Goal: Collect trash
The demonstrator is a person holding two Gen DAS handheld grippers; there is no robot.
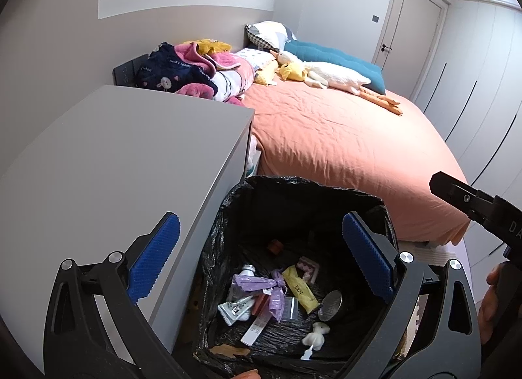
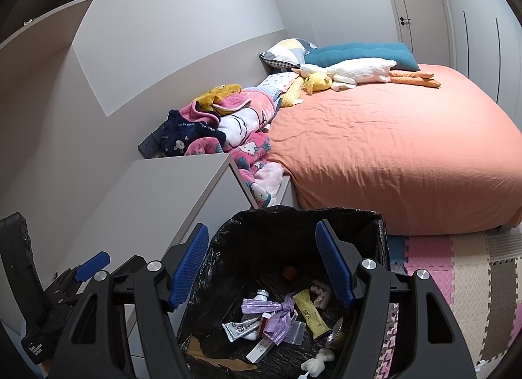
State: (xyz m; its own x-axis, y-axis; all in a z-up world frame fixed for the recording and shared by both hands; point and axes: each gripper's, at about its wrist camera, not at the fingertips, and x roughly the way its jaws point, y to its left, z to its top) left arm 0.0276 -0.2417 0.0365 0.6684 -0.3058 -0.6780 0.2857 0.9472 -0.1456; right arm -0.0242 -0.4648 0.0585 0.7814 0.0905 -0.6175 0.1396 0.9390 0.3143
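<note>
A bin lined with a black bag [image 1: 228, 216] [image 2: 375, 225] stands on the floor between a grey cabinet and the bed. Inside lie a purple bag [image 1: 261, 284] [image 2: 270, 309], a yellow sachet [image 1: 300, 287] [image 2: 310, 313], a white tube [image 1: 235, 309], a test cassette [image 1: 256, 330] and crumpled white tissue [image 1: 314, 335]. My left gripper [image 1: 261, 258] is open and empty above the bin mouth. My right gripper [image 2: 262, 265] is open and empty above the bin too. The right gripper's tip [image 1: 456, 196] shows at the left view's right edge; the left gripper [image 2: 88, 265] shows at the right view's left.
A grey cabinet [image 1: 130, 157] [image 2: 169, 193] stands left of the bin. A bed with an orange sheet [image 1: 342, 137] [image 2: 391, 144] lies behind, with heaped blankets [image 1: 195, 72], pillows and a plush goose [image 2: 352, 69]. Foam floor mats [image 2: 456, 265] lie to the right. Wardrobe doors [image 1: 473, 85] line the right wall.
</note>
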